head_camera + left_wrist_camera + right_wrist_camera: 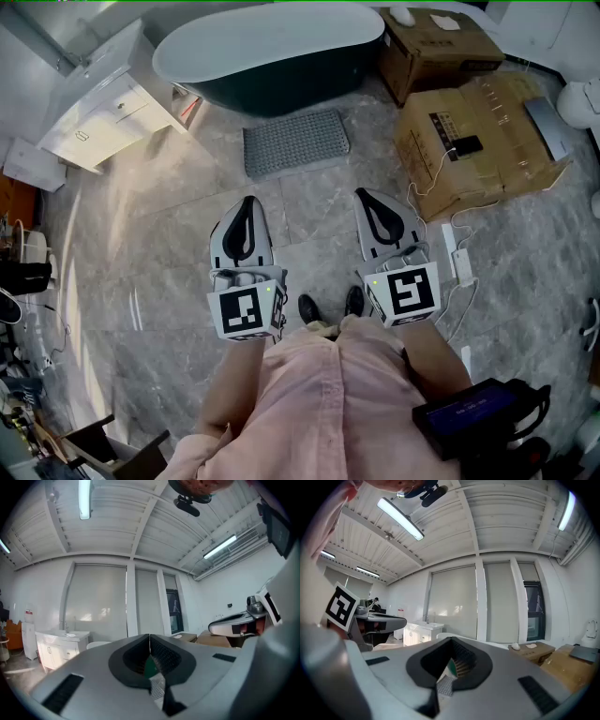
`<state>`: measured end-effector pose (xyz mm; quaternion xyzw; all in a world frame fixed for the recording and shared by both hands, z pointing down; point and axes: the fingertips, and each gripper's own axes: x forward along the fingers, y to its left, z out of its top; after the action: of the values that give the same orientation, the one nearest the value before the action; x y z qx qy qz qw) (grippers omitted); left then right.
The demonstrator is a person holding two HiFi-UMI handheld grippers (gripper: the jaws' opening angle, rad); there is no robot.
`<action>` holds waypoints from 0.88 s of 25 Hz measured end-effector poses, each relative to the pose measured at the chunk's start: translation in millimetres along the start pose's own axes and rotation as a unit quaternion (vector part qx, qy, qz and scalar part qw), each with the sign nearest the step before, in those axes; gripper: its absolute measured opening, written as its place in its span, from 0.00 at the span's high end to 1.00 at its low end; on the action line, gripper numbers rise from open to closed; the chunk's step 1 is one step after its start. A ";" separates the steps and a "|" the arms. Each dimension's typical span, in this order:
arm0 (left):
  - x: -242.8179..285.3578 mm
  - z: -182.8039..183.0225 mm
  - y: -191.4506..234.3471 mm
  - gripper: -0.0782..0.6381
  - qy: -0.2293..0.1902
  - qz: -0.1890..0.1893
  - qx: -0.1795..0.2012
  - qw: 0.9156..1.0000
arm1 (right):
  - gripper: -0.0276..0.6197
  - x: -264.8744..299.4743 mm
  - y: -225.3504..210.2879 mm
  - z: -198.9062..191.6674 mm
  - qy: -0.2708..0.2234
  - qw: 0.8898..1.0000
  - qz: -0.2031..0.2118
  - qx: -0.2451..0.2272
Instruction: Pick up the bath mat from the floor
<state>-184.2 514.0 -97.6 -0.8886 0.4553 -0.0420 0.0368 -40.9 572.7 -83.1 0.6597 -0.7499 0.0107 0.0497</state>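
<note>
Bath mat (295, 142), grey and ribbed, is lying flat on the floor (141, 253) at the far centre of the scene, just on the near side of the dark bathtub (272, 56). Nothing is touching it. Left claw (247, 201) and right claw (365, 193) are hovering side by side above the floor, on the near side of the mat and well apart from it, both pointing level toward the far wall. Left gripper view: the 2 jaws are sitting clenched together, tips meeting, nothing between them. Right gripper view: same, jaws are pressing closed on nothing. The larger cardboard box (478, 141) is standing to the right of the mat, and the smaller cardboard box (436, 42) is standing farther back, beside the tub's right end. A white vanity (103, 112) is standing at far left. The person's 2 dark shoes (307, 307) are showing on the floor, near, between the 2 claws.
</note>
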 end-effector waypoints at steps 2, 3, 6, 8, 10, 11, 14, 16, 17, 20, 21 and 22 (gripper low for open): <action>-1.1 -0.6 -3.2 0.85 -0.001 -0.001 0.001 1.000 | 0.93 -2.8 -1.3 -1.9 -0.001 1.000 -0.002 0.002; -1.8 -0.9 -4.9 0.85 -0.001 -0.001 0.002 1.000 | 0.93 -4.4 -2.1 -2.7 -0.002 1.000 -0.002 0.002; -3.8 -1.3 -11.7 0.85 -0.002 -0.002 0.004 1.000 | 0.93 -9.6 -4.8 -4.6 -0.004 1.000 -0.002 0.002; -3.2 -2.1 -17.5 0.85 0.000 -0.002 0.007 1.000 | 0.93 -13.1 -9.4 -5.6 -0.007 1.000 0.000 0.010; -2.1 -3.7 -23.3 0.85 0.002 -0.003 0.008 1.000 | 0.93 -16.7 -15.4 -7.4 -0.013 1.000 -0.001 0.024; -2.4 -4.8 -25.4 0.85 0.003 -0.003 0.009 1.000 | 0.93 -18.3 -17.3 -8.7 -0.015 1.000 -0.002 0.026; -3.2 -7.7 -30.7 0.85 0.003 -0.004 0.011 1.000 | 0.93 -21.8 -22.9 -13.9 -0.012 1.000 -0.007 0.022; 1.9 -7.3 -38.7 0.85 0.007 -0.002 0.016 1.000 | 0.93 -22.8 -35.9 -17.2 -0.009 1.000 -0.010 0.026; 5.9 -6.2 -44.6 0.85 0.011 0.000 0.019 1.000 | 0.93 -23.1 -45.0 -17.5 -0.008 1.000 -0.008 0.027; 14.6 -4.6 -60.1 0.85 0.020 0.007 0.023 1.000 | 0.93 -24.2 -67.2 -18.1 -0.008 1.000 -0.001 0.030; 15.7 -5.2 -62.4 0.85 0.022 0.009 0.023 0.999 | 0.93 -23.9 -70.5 -18.5 -0.008 1.000 0.002 0.029; 16.4 -6.1 -63.5 0.85 0.024 0.010 0.024 0.999 | 0.93 -23.4 -72.4 -19.0 -0.009 1.000 0.003 0.028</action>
<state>-124.1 537.5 -84.3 -0.8816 0.4638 -0.0742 0.0474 34.9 588.1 -69.9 0.6583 -0.7519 0.0261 0.0244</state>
